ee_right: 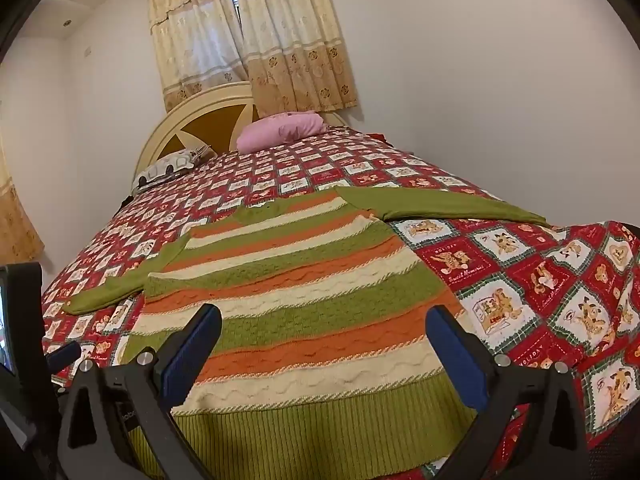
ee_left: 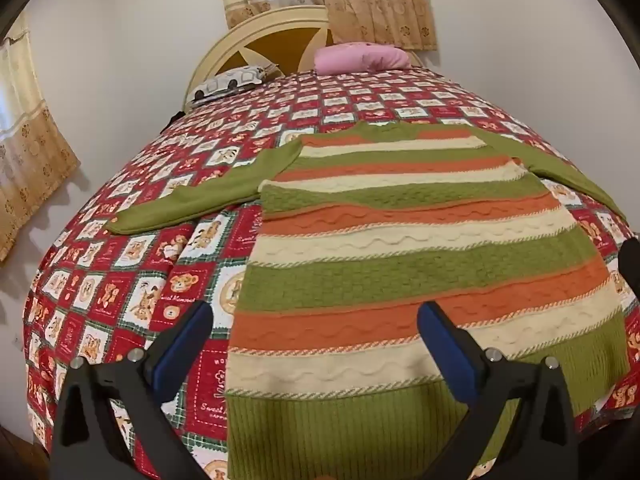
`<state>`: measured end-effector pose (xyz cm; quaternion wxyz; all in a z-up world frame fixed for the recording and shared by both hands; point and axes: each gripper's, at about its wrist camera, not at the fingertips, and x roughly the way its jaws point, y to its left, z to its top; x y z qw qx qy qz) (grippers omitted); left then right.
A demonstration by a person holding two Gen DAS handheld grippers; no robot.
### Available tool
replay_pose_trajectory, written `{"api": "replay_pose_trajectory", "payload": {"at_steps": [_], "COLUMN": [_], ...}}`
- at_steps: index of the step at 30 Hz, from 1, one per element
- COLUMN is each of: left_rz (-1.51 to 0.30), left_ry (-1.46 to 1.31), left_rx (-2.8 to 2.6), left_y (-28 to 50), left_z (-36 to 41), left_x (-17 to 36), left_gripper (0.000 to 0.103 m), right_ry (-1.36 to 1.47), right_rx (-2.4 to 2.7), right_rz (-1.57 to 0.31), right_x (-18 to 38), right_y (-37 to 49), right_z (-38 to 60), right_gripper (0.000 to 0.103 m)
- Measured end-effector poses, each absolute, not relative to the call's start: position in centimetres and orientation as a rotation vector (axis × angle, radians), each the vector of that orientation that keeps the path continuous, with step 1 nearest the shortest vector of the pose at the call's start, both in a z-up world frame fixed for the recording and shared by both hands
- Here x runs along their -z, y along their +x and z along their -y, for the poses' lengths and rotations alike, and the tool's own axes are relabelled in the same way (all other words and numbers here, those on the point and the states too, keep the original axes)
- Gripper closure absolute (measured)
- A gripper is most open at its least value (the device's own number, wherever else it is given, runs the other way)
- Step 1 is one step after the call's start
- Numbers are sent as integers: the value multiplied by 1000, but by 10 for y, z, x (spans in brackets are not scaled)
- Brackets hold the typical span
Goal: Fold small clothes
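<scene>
I see the striped sweater (ee_left: 404,248) lying flat on the quilt (ee_left: 132,280), hem toward the near edge of the bed and neckline toward the headboard (ee_left: 256,36), both green sleeves spread out sideways. Bare quilt runs wide on either side of it and on up to the pink pillow (ee_left: 360,58) and the car-print pillow (ee_left: 230,82) at the head edge. A wall stands close along the bed's right edge, and curtains (ee_right: 256,40) hang behind the headboard.

My left gripper (ee_left: 316,336) has its fingers spread wide, holding nothing; the sweater's lower left side lies between them and the ribbed hem just beneath. My right gripper (ee_right: 324,340) is likewise spread and empty, poised over the sweater's lower stripes near the hem.

On the quilt squares I can read "HOLIDAY" and "Sweet Memories"; smaller writing is too blurred.
</scene>
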<state>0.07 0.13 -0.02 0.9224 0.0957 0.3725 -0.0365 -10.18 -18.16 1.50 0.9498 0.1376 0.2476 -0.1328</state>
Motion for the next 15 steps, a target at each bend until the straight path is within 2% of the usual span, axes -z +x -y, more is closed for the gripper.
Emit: {"api": "replay_pose_trajectory", "payload": {"at_steps": [15], "left_rz": [-764], "left_ry": [193], "left_rx": [112], "left_y": [-3], "left_z": [4], "left_x": [3], "left_gripper": [0], "right_ry": [283], "right_rx": [271], "right_rz": [-523], "right_x": [-12], "right_y": [-97], "right_z": [181], "right_gripper": [1]}}
